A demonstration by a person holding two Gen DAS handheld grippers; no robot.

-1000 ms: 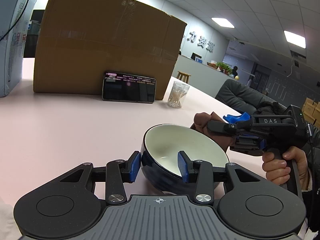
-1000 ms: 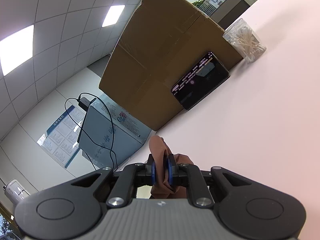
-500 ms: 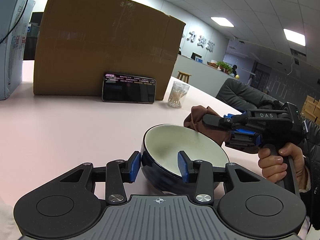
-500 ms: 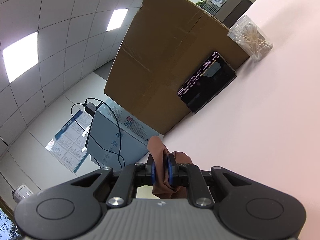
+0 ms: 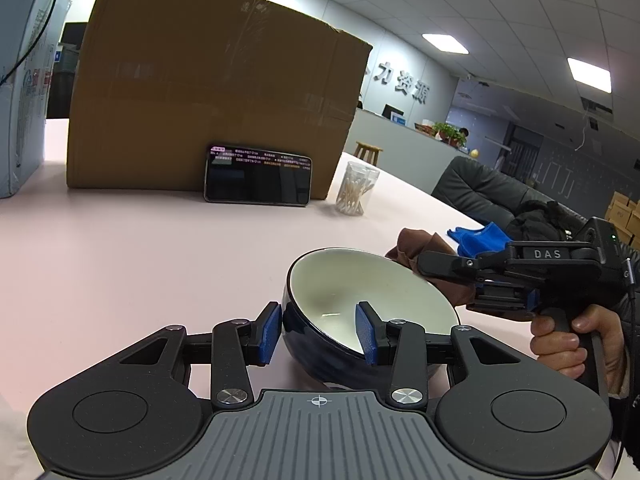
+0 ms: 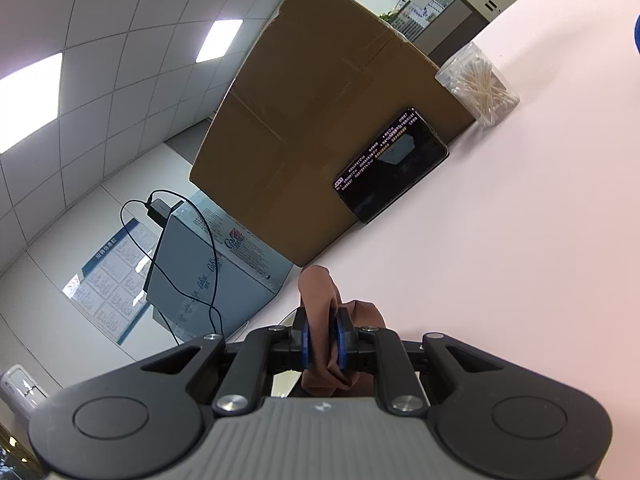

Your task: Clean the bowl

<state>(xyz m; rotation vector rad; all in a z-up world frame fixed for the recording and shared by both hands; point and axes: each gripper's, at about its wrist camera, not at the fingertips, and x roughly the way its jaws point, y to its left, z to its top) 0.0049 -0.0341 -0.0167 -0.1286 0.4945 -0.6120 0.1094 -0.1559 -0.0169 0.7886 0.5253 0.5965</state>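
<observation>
A bowl (image 5: pixel 340 292), dark blue outside and white inside, rests tilted on the pink table (image 5: pixel 140 264). My left gripper (image 5: pixel 318 330) is shut on its near rim, one blue pad outside the wall and one inside. A brown cloth (image 5: pixel 416 242) hangs just beyond the bowl's right rim, pinched in my right gripper (image 5: pixel 424 260), which a hand (image 5: pixel 560 340) holds level. In the right wrist view the right gripper (image 6: pixel 322 340) is shut on the brown cloth (image 6: pixel 318 288), which bunches up between the blue pads. The bowl is hidden in that view.
A large cardboard box (image 5: pixel 212 92) stands at the back with a phone (image 5: pixel 258 180) leaning on it. A clear jar of cotton swabs (image 5: pixel 356 188) sits to its right, a blue cloth (image 5: pixel 480 238) behind the right gripper, a grey box (image 5: pixel 24 92) at far left.
The right gripper with the brown cloth has shifted a little, first up and left over the bowl's far rim, then back down to its right rim. The left gripper and bowl stay put.
</observation>
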